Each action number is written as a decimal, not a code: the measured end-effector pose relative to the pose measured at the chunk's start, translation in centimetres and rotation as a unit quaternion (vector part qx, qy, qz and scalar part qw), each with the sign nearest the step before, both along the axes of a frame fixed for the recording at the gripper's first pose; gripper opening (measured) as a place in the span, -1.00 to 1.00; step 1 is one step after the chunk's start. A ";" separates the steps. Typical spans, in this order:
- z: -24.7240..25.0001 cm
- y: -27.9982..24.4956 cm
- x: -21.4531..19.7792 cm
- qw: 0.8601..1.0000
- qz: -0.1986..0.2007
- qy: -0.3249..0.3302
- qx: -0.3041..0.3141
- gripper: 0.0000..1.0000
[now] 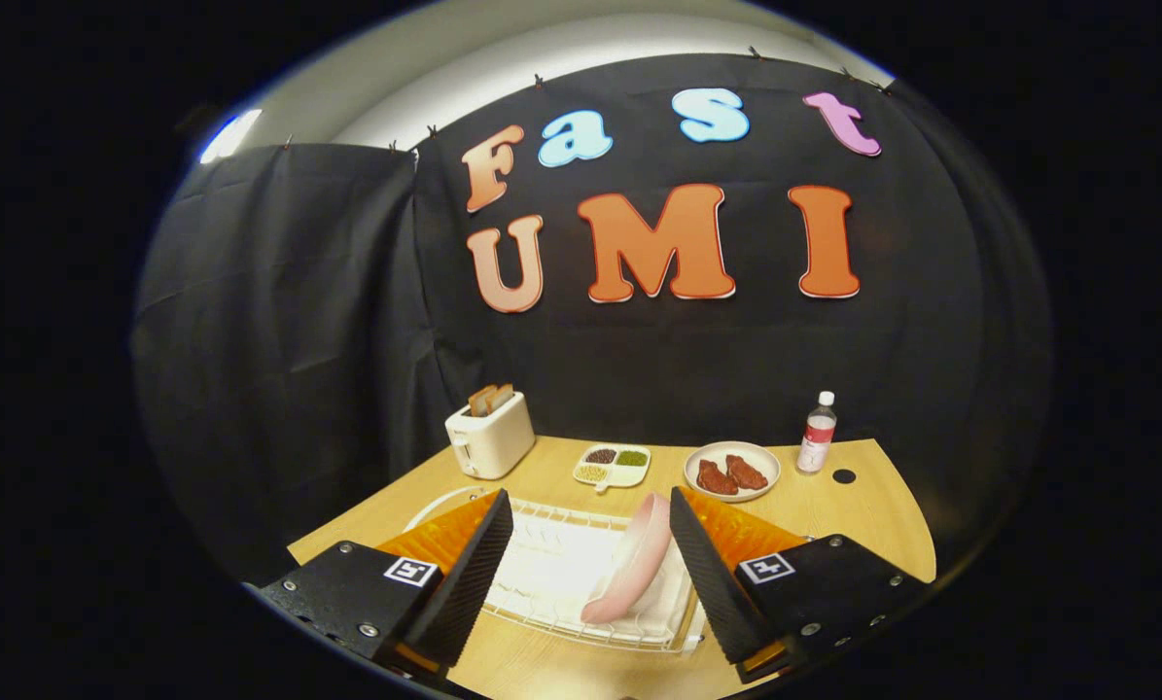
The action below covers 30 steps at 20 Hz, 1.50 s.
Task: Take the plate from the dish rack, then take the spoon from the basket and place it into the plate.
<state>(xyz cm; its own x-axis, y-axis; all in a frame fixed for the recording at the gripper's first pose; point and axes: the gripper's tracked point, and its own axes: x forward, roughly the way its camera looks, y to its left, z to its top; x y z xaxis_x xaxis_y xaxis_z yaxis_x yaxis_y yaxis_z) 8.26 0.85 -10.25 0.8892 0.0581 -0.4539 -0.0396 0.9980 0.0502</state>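
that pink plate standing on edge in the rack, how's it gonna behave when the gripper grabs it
The pink plate looks rigid and smooth, so it may slip between the pads. It stands tilted on edge in the white wire dish rack, so a nudge could tip it flat. The gripper is open, with the plate between its fingers, nearer one of them.

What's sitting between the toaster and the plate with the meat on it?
In the gripper view, a small divided dish lies on the table between the toaster and the meat plate.

Pink plate (631, 564), white rack (581, 574), cream toaster (490, 435), wood table (862, 515).
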 end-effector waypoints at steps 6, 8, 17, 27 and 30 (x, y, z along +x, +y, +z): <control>-4.5 -0.8 1.7 0.995 -0.010 0.095 -0.017 0.91; -5.7 -0.9 2.2 0.992 -0.014 0.122 -0.028 0.91; -10.9 -3.0 3.7 0.971 -0.041 0.214 -0.098 0.68; -15.7 -2.8 4.0 0.947 -0.050 0.293 -0.118 0.26; -17.0 -2.4 4.0 0.942 -0.049 0.310 -0.124 0.07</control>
<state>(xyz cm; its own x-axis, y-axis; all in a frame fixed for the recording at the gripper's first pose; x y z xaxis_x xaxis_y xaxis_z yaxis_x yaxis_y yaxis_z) 12.23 -1.53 -27.27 0.4454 -0.1859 -0.8758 0.0140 0.9795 -0.2008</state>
